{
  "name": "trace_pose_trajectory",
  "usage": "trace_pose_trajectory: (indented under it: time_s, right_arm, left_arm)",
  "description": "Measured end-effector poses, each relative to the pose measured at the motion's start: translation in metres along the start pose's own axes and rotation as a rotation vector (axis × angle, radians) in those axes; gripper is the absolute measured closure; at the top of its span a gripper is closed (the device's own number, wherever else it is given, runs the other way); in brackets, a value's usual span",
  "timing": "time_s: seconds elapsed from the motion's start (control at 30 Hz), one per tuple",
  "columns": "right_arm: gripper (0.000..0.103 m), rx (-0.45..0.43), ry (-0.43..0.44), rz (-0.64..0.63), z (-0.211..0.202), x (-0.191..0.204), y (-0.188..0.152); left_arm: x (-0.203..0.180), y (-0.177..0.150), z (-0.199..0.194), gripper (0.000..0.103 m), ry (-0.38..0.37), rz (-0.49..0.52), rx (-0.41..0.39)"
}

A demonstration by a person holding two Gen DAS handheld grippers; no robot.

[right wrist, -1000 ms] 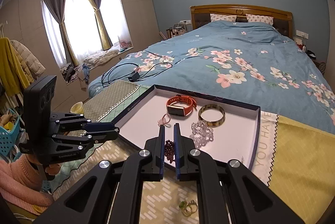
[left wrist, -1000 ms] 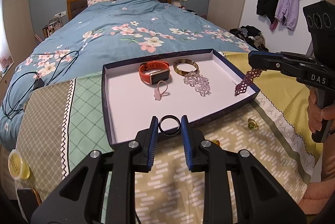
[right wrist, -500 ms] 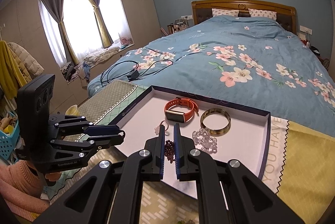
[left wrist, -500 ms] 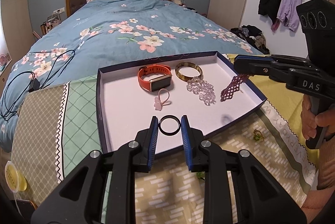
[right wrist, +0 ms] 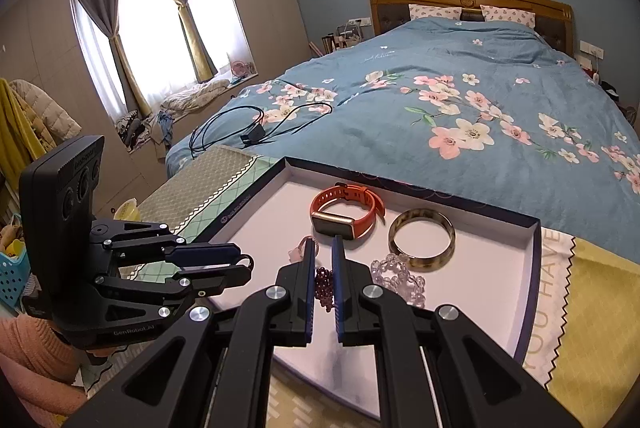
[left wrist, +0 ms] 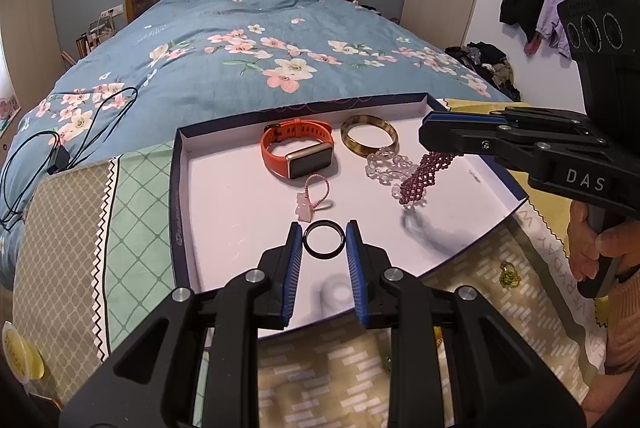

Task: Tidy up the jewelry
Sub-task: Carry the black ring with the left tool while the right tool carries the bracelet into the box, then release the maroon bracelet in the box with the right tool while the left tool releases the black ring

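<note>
My left gripper (left wrist: 324, 240) is shut on a thin black ring (left wrist: 324, 239) and holds it low over the near part of the white-lined tray (left wrist: 240, 212). My right gripper (right wrist: 321, 256) is shut on a purple beaded bracelet (right wrist: 325, 288). In the left wrist view that bracelet (left wrist: 424, 176) hangs from the right gripper (left wrist: 430, 132) over the tray's right side, next to a clear crystal bracelet (left wrist: 384, 166). An orange smart band (left wrist: 298, 148), a tortoiseshell bangle (left wrist: 370, 138) and a pink bead loop (left wrist: 312, 194) lie in the tray.
The tray sits on patterned cloths at the foot of a blue floral bed. A green ring (left wrist: 508, 274) lies on the cloth right of the tray. A yellow round container (left wrist: 16, 356) is at the far left, and a black cable (left wrist: 60, 152) lies on the bed.
Both grippers have come forward over the tray. The purple bracelet went from the tray's right rim to inside it, beside the crystal bracelet. The black ring now hangs over the tray floor.
</note>
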State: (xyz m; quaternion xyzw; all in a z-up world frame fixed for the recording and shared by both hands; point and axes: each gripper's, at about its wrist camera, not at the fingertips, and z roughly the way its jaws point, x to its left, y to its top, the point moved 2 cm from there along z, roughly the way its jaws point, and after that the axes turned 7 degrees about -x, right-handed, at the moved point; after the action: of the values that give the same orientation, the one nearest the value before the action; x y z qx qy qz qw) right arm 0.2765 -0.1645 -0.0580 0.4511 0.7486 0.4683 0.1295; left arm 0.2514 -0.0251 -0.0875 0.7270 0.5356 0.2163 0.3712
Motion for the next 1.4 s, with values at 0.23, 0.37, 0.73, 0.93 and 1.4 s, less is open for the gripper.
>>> trace_pose_trajectory:
  time_s: [0.23, 0.37, 0.73, 0.93, 1.4]
  right_arm:
    - [0.097, 0.019, 0.0, -0.003, 0.013, -0.005, -0.001]
    - [0.097, 0.036, -0.008, -0.003, 0.017, -0.01, -0.005]
    - [0.096, 0.061, -0.053, 0.012, 0.02, -0.026, -0.013]
    - [0.096, 0.074, -0.071, 0.034, 0.024, -0.035, -0.018]
    - [0.095, 0.077, -0.101, 0.072, 0.023, -0.045, -0.021]
  left_arm:
    - [0.002, 0.004, 0.011, 0.08, 0.006, -0.003, 0.015]
    - [0.003, 0.003, 0.019, 0.08, 0.009, -0.006, 0.031]
    - [0.004, 0.0, 0.04, 0.08, 0.004, -0.008, 0.08]
    - [0.004, 0.001, 0.05, 0.08, 0.007, -0.01, 0.097]
    - [0.008, 0.003, 0.06, 0.08, -0.005, -0.04, 0.104]
